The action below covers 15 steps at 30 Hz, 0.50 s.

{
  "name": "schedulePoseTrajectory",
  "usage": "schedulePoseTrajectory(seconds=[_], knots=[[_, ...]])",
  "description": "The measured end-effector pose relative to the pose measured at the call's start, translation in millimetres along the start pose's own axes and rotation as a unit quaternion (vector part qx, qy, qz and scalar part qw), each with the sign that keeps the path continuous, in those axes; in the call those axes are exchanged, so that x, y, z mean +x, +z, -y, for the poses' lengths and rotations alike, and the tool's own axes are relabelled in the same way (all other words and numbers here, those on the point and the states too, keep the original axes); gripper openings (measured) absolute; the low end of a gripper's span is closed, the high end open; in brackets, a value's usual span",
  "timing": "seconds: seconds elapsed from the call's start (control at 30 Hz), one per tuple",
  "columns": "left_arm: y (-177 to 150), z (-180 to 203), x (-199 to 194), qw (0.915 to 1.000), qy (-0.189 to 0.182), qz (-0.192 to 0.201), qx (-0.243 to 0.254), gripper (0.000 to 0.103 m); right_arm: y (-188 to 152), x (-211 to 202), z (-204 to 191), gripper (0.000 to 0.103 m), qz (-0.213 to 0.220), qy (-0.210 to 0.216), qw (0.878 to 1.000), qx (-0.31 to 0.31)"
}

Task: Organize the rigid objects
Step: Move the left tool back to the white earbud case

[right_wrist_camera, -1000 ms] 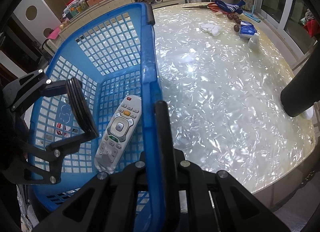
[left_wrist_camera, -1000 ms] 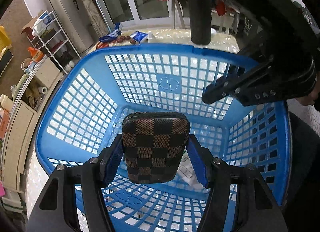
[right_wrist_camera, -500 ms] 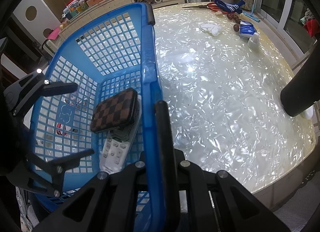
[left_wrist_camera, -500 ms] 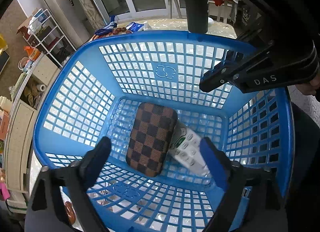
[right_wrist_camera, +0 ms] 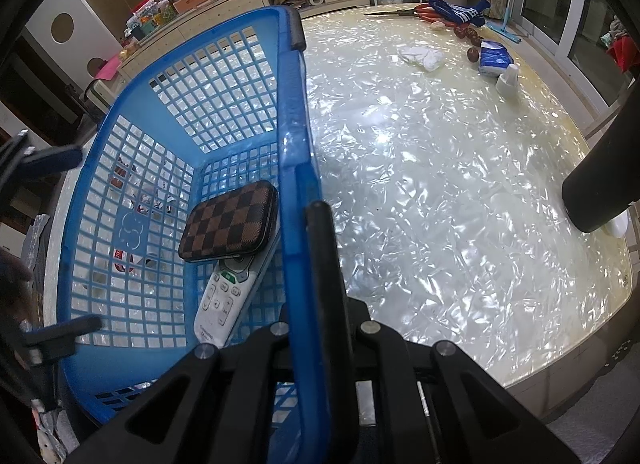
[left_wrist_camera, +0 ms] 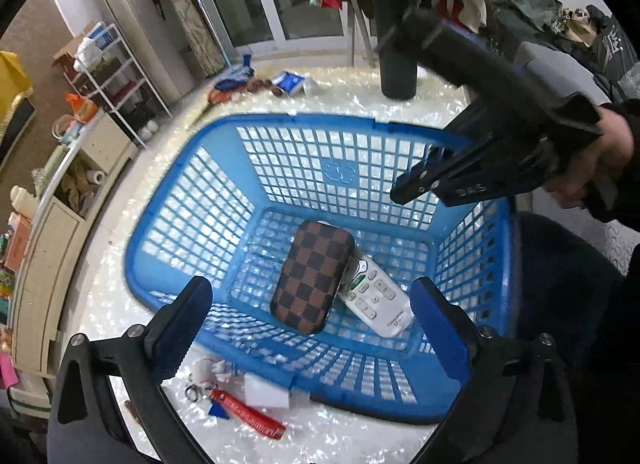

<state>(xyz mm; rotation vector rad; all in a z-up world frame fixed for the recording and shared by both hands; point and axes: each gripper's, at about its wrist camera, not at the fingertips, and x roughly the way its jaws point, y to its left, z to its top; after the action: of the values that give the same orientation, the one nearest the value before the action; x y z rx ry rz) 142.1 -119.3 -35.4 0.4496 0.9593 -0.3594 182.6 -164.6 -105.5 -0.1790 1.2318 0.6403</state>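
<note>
A blue plastic basket [left_wrist_camera: 208, 200] stands on the pearly table. Inside it a brown checkered case [left_wrist_camera: 312, 276] lies partly on top of a white remote control [left_wrist_camera: 376, 300]. Both show in the right wrist view too: the case [right_wrist_camera: 230, 222] and the remote [right_wrist_camera: 224, 300]. My left gripper [left_wrist_camera: 312, 320] is open and empty, raised above the basket's near rim. My right gripper [right_wrist_camera: 308, 264] is shut on the basket's rim [right_wrist_camera: 292, 112]; it also shows in the left wrist view [left_wrist_camera: 480, 168] at the basket's right side.
A red keychain strap [left_wrist_camera: 248, 412], a small white box [left_wrist_camera: 266, 394] and a small plush charm [left_wrist_camera: 208, 370] lie on the table in front of the basket. A black cylinder [left_wrist_camera: 394, 36], a blue packet [right_wrist_camera: 494, 60], dates and scissors [right_wrist_camera: 416, 12] sit at the far side.
My left gripper opened and let the checkered case drop into the basket onto the remote, then pulled up and back. The right gripper kept its hold on the rim.
</note>
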Motion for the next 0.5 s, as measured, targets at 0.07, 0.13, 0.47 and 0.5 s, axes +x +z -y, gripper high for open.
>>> schedulePoseTrajectory(seconds=[0.07,0.13,0.47,0.5], knots=[[-3,-1,-13,1.0000,0.005,0.003,-0.005,0.101,0,0,0,0.006,0.000,-0.001,1.000,-0.001],[-12,-5,-28,0.9999,0.001,0.000,-0.014,0.103,0,0,0,0.006,-0.001,-0.001,1.000,-0.002],[-76,-36,-78,0.9930,0.043,-0.024,-0.108,0.103,0,0,-1,0.006,-0.001,-0.004,1.000,-0.007],[-84,-40,-80,0.9914,0.042,-0.026,-0.121,0.103,0,0,-1,0.006,-0.002,-0.004,1.000,-0.008]])
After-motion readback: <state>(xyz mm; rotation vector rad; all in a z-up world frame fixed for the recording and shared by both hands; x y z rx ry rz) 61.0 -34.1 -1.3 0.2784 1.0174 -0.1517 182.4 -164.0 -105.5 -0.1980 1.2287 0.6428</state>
